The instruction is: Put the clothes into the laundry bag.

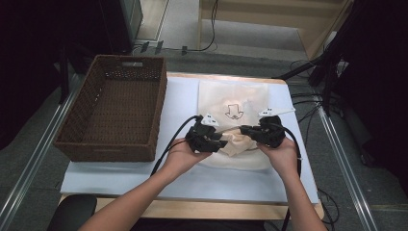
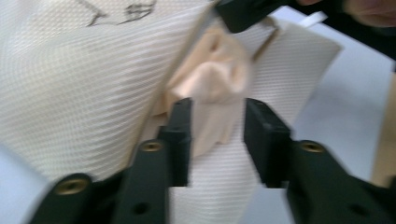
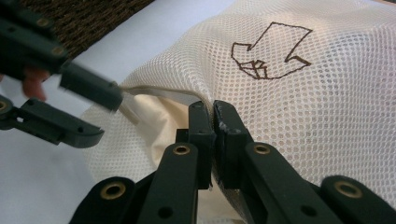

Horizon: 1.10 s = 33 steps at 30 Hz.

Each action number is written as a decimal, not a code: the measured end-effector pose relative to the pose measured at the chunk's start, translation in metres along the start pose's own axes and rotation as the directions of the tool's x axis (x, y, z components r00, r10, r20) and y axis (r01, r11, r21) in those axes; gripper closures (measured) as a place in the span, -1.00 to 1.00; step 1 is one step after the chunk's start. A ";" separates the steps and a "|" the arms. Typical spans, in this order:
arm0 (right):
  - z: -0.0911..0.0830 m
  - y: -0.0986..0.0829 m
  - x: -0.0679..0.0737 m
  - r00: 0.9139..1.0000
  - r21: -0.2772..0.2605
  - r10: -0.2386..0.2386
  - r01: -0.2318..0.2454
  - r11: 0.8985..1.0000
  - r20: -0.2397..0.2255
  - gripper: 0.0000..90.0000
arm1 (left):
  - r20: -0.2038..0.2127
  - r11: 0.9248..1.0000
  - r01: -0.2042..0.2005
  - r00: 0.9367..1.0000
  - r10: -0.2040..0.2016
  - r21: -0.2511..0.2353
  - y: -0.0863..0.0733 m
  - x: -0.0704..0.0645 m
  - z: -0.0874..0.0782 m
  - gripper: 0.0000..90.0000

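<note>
One mesh bag (image 3: 299, 93) edge inside right hand-held gripper (image 3: 214, 116)

A lab or recording studio, dim room with grey carpet (image 1: 250, 36), cables (image 1: 207, 45) trailing across the floor at top centre, dark stand legs (image 1: 308, 67) at upper right, metal rails (image 1: 344, 163) flanking a white-covered counter (image 1: 144, 173)

Both forearms are reaching in from the near edge and angling toward each other. The left gripper (image 1: 219, 140) is pointing right with its jaws standing apart. The right gripper (image 1: 244, 129) is pointing left with its jaws pressing together. The two tips are sitting just beside each other.
</note>
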State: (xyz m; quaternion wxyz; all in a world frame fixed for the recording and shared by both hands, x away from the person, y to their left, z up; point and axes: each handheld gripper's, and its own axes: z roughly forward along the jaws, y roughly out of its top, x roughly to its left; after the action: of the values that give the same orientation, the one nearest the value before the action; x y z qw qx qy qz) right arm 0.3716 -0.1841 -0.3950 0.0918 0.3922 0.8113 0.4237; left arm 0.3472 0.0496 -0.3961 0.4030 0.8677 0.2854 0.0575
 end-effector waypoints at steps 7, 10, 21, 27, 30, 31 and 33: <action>-0.002 0.000 0.000 1.000 -0.005 -0.003 0.003 1.000 0.005 0.95 | 0.046 1.000 -0.002 0.999 0.001 0.010 -0.001 -0.011 0.030 0.93; -0.003 0.000 0.000 1.000 -0.007 0.000 0.000 1.000 0.002 0.95 | 0.047 1.000 0.001 0.999 -0.001 0.015 -0.002 -0.012 0.043 1.00; -0.002 -0.001 -0.001 1.000 -0.001 0.002 -0.002 1.000 -0.002 0.95 | 0.000 0.999 0.026 1.000 -0.027 0.036 -0.008 -0.009 0.078 1.00; 0.000 -0.001 -0.001 1.000 0.002 0.006 -0.006 1.000 -0.003 0.95 | -0.019 0.998 0.027 1.000 -0.025 0.064 -0.011 -0.005 0.087 1.00; 0.001 -0.002 -0.002 1.000 0.005 0.007 -0.007 1.000 -0.005 0.95 | -0.018 0.998 0.043 0.999 -0.042 0.054 -0.012 -0.002 0.090 1.00; 0.001 -0.002 -0.002 1.000 0.006 0.006 -0.006 1.000 -0.005 0.95 | -0.024 0.998 0.040 0.999 -0.039 0.054 -0.011 -0.001 0.090 1.00; 0.001 -0.003 -0.002 1.000 0.009 0.006 -0.006 1.000 -0.005 0.95 | -0.026 0.998 0.044 0.999 -0.043 0.049 -0.011 -0.001 0.091 1.00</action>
State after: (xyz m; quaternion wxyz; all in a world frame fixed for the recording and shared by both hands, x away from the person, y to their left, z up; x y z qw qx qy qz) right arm 0.3717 -0.1854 -0.3981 0.0868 0.3941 0.8123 0.4211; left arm 0.3718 -0.0056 -0.4650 0.3790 0.8702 0.3104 0.0523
